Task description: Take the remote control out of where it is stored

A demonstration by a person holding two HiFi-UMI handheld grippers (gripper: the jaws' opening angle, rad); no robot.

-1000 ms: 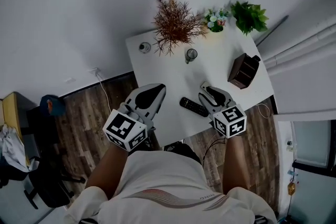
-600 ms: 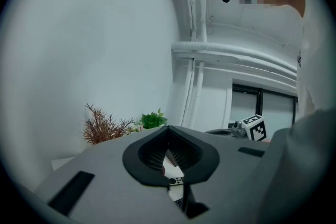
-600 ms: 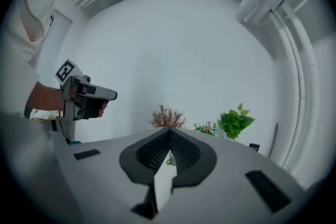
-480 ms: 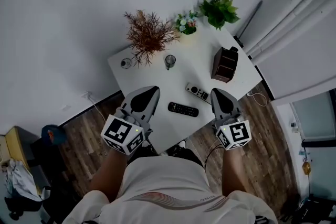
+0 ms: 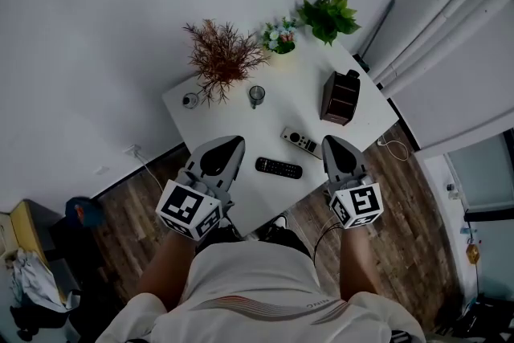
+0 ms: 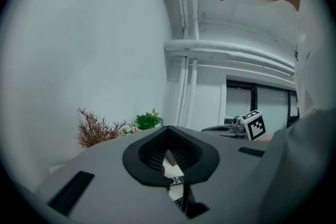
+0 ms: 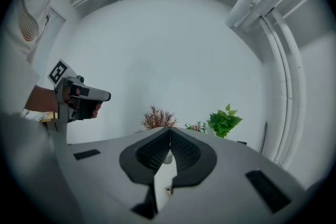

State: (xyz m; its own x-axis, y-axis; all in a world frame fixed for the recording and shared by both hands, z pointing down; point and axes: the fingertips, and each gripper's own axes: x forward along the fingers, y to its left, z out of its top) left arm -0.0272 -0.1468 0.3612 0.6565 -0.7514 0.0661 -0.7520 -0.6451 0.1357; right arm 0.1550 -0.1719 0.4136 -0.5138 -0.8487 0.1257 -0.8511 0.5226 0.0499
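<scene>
Holding both forearms out ahead of the chest, the person pointed the left gripper (image 5: pixel 229 144) and right gripper (image 5: pixel 331 143) roughly level over the near edge of a white table (image 5: pixel 277 120). Both pairs of jaws were clenched together, with nothing between them. A black remote control (image 5: pixel 279 168) lay flat between the grippers. A grey remote control (image 5: pixel 303 142) lay at its two o'clock, apart from the brown holder (image 5: pixel 339 96) farther toward one o'clock.
</scene>
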